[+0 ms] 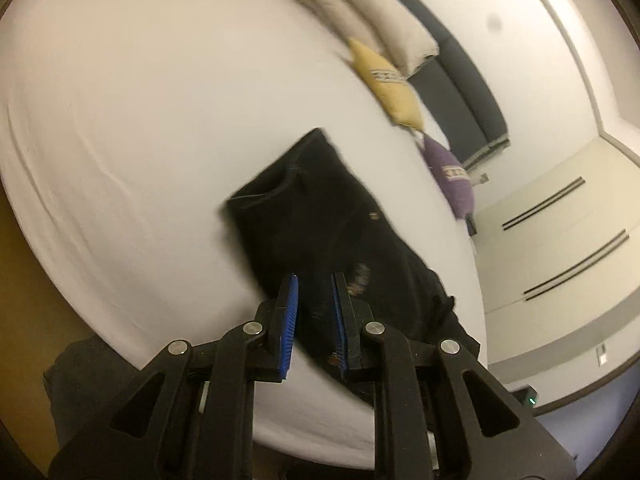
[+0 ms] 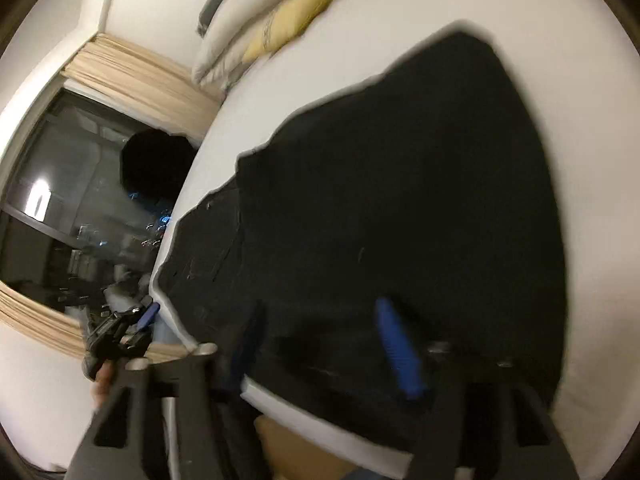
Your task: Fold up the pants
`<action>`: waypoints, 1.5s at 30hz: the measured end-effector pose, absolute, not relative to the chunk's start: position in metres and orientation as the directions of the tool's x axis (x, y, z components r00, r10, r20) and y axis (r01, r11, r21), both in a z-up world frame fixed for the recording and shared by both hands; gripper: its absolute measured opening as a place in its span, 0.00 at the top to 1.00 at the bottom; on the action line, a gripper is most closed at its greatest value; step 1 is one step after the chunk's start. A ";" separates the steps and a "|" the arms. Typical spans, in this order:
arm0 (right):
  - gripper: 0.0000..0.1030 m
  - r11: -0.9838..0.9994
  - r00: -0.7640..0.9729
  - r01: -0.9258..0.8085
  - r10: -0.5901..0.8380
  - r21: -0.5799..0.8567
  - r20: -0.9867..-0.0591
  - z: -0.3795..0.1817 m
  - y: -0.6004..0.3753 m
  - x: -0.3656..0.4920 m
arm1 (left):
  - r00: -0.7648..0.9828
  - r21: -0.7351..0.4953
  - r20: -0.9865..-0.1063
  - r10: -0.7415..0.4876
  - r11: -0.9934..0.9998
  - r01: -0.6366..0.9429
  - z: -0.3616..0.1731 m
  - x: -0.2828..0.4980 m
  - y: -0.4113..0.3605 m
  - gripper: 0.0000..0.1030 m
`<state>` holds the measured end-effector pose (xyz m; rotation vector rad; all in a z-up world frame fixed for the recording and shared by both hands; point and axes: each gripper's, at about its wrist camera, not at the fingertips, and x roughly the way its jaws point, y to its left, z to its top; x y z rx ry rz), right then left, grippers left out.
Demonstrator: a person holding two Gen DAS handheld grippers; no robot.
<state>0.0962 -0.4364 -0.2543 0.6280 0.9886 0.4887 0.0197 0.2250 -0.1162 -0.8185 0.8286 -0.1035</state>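
Black pants [image 1: 328,224] lie on the white bed [image 1: 140,120], waistband toward the far side, the near end at the bed's edge. My left gripper [image 1: 314,300] is open with blue pads, hovering just above the pants' near end and holding nothing. In the right wrist view the pants [image 2: 400,184] fill the middle, spread on the bed [image 2: 592,60]. My right gripper [image 2: 320,332] is open over the near part of the pants; the view is blurred. The left gripper also shows at lower left of the right wrist view [image 2: 140,320].
A yellow cushion [image 1: 390,84], a purple cushion [image 1: 452,176] and white pillows [image 1: 360,8] lie at the head of the bed by a dark headboard [image 1: 468,92]. A dark window [image 2: 80,200] with beige curtains is on the left. Wardrobe doors [image 1: 560,232] stand at right.
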 end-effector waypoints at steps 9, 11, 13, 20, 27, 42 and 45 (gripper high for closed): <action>0.36 0.624 0.482 -0.095 0.710 0.775 -0.513 -0.226 -0.449 0.078 | 0.674 -0.769 -0.585 -0.452 0.572 -0.283 -0.160 0.046 0.233 0.77; 0.36 0.634 0.480 -0.078 0.700 0.770 -0.528 -0.225 -0.440 0.081 | 0.675 -0.788 -0.571 -0.468 0.544 -0.289 -0.168 0.048 0.236 0.77; 0.36 0.628 0.476 -0.081 0.707 0.774 -0.523 -0.225 -0.451 0.078 | 0.695 -0.804 -0.549 -0.465 0.521 -0.286 -0.170 0.040 0.242 0.76; 0.36 0.631 0.459 -0.100 0.715 0.769 -0.527 -0.222 -0.450 0.077 | 0.786 -0.856 -0.433 -0.441 0.473 -0.207 -0.149 0.021 0.251 0.33; 0.36 0.634 0.455 -0.096 0.714 0.768 -0.532 -0.225 -0.448 0.083 | 0.732 -0.810 -0.519 -0.441 0.528 -0.256 -0.161 0.049 0.249 0.26; 0.36 0.620 0.457 -0.095 0.722 0.779 -0.519 -0.230 -0.443 0.102 | 0.758 -0.861 -0.476 -0.447 0.411 -0.299 -0.186 0.060 0.270 0.78; 0.36 0.653 0.433 -0.083 0.704 0.753 -0.563 -0.238 -0.435 0.112 | 0.762 -0.861 -0.473 -0.442 0.414 -0.295 -0.187 0.061 0.270 0.85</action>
